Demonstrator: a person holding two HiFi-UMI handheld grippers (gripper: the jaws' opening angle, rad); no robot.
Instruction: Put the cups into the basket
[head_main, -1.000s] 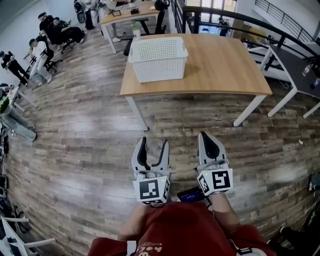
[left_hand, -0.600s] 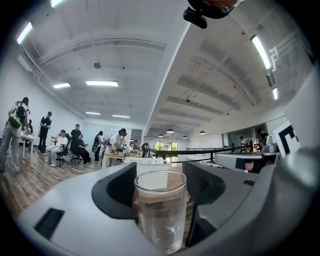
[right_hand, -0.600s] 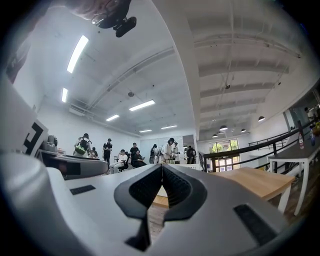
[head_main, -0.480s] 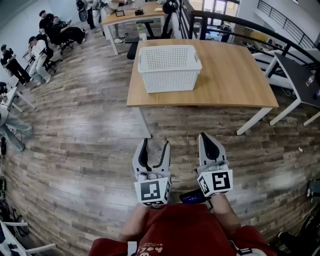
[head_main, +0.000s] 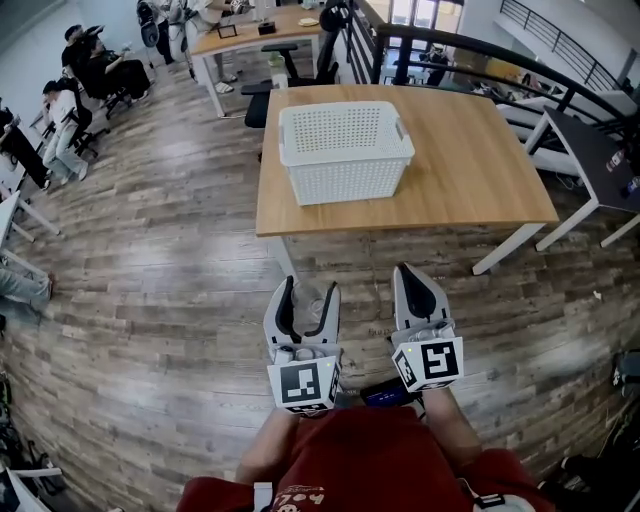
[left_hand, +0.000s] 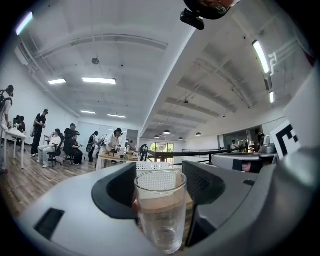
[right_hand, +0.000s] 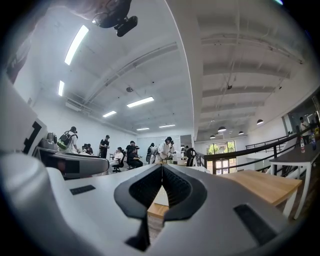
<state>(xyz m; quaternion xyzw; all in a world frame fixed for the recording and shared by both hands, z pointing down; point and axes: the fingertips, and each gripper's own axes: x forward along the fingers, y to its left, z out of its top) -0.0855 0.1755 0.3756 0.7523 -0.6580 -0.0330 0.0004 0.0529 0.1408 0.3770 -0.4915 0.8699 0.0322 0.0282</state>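
Basket (head_main: 350, 180) sits nearer than before; left tongs (head_main: 310, 288) grip cup (left_hand: 161, 210)

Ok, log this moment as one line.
left tool: holds glass cup upright | right tool: shut, empty | basket: on table, looks empty | both: over floor, short of table

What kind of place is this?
Probably a big open office or workshop: groups of people sit off to the side, several wooden tables stand about, and long lights hang on the ceiling.
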